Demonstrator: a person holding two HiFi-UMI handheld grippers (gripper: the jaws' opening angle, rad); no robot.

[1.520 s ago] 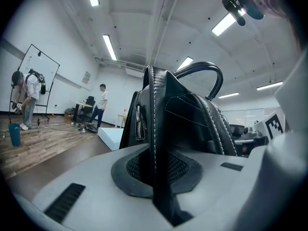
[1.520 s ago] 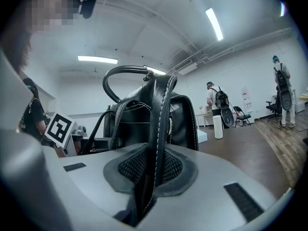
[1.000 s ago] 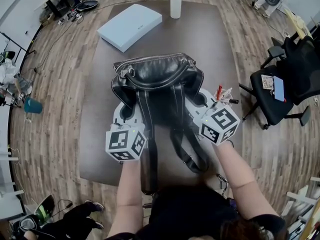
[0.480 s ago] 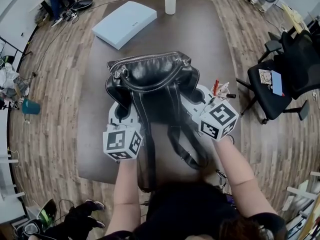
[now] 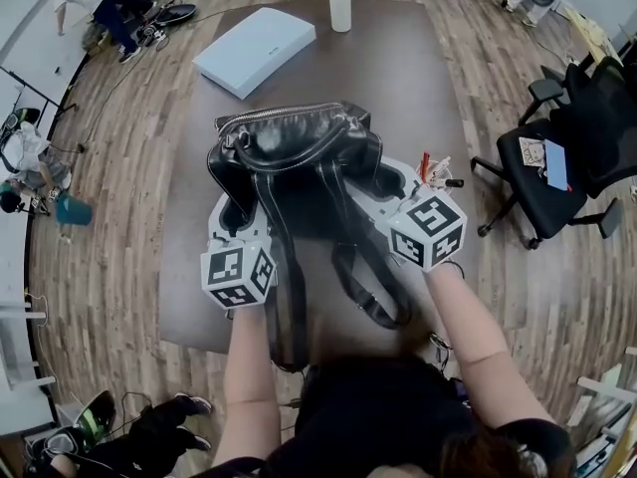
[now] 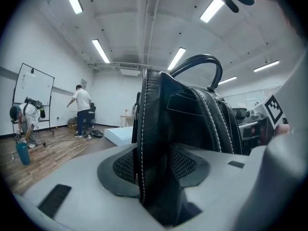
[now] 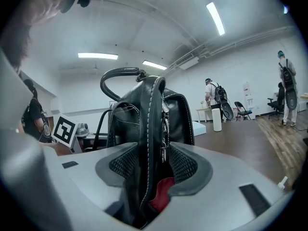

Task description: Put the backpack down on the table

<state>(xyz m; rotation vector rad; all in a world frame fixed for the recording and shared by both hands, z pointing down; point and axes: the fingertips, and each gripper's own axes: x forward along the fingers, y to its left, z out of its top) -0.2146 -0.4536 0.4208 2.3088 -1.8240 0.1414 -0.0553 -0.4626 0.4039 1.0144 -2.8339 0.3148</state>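
Black leather backpack (image 5: 299,162) is sat upright on the table (image 5: 398,78), side edges caught between left gripper (image 5: 236,222) and right gripper (image 5: 396,189) jaws, which are being opened.

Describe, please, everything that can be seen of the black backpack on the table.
The backpack is black, seemingly glossy leather with pale stitching. It has a curved top handle, a metal zipper along its top and two shoulder straps trailing toward the person. It appears to stand upright on the dark table. One side edge sits between the jaws of the left gripper, the other between those of the right gripper; both pairs of jaws are opening.
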